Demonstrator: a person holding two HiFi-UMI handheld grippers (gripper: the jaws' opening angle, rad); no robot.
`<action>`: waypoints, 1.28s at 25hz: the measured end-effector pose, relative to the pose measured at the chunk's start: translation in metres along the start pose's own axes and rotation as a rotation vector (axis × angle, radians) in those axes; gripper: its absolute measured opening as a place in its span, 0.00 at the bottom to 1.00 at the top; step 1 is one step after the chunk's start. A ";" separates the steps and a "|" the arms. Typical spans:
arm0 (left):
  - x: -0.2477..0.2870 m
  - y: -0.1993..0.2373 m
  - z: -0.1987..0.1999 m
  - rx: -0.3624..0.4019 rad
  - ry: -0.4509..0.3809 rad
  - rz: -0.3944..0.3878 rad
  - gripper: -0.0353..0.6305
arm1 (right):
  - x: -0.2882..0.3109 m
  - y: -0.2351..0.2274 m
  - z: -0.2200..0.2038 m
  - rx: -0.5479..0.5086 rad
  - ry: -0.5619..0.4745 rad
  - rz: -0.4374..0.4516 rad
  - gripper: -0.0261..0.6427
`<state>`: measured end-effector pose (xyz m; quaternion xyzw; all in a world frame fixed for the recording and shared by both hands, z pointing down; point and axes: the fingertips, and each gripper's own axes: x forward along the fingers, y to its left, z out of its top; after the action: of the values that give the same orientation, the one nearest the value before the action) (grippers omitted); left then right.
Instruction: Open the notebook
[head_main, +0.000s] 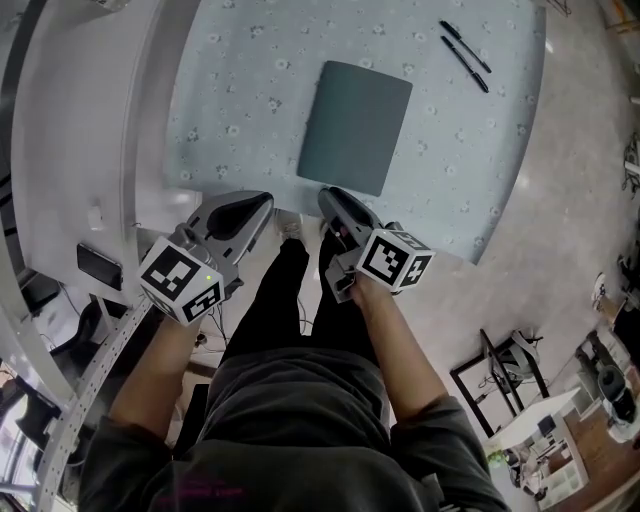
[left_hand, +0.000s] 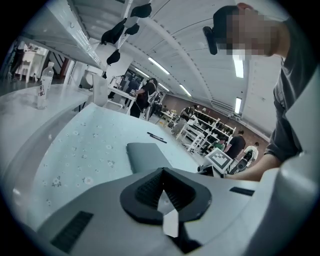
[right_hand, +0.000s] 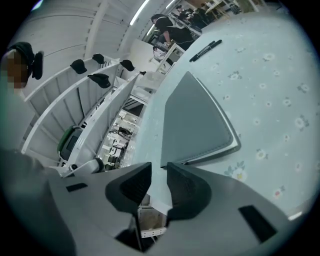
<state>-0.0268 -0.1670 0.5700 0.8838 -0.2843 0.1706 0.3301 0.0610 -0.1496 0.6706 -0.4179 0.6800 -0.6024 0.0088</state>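
Note:
A closed dark grey-green notebook (head_main: 355, 125) lies flat on the table's pale blue flowered cloth (head_main: 235, 90). It also shows in the left gripper view (left_hand: 147, 154) and the right gripper view (right_hand: 197, 117). My left gripper (head_main: 255, 207) (left_hand: 162, 172) hovers at the table's near edge, left of the notebook's near corner, jaws closed on nothing. My right gripper (head_main: 335, 198) (right_hand: 159, 169) is just short of the notebook's near edge. Its jaws stand a narrow gap apart with nothing between them. Neither gripper touches the notebook.
Two black pens (head_main: 465, 55) lie side by side at the far right of the table. A white shelf unit (head_main: 70, 130) runs along the left. A water bottle (left_hand: 44, 89) stands on a white surface off to the left. Other people and racks fill the room behind.

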 end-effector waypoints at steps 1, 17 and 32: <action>0.000 0.000 -0.001 -0.001 0.004 -0.001 0.06 | 0.001 -0.002 0.000 0.010 -0.001 -0.003 0.18; 0.014 0.003 -0.009 -0.014 0.024 -0.022 0.06 | 0.005 -0.024 0.003 0.173 -0.053 -0.015 0.18; 0.013 0.009 -0.005 -0.037 0.025 -0.026 0.06 | -0.001 -0.009 0.015 0.298 -0.159 0.099 0.18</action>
<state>-0.0234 -0.1745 0.5843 0.8789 -0.2718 0.1723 0.3522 0.0742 -0.1600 0.6735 -0.4243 0.6000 -0.6604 0.1543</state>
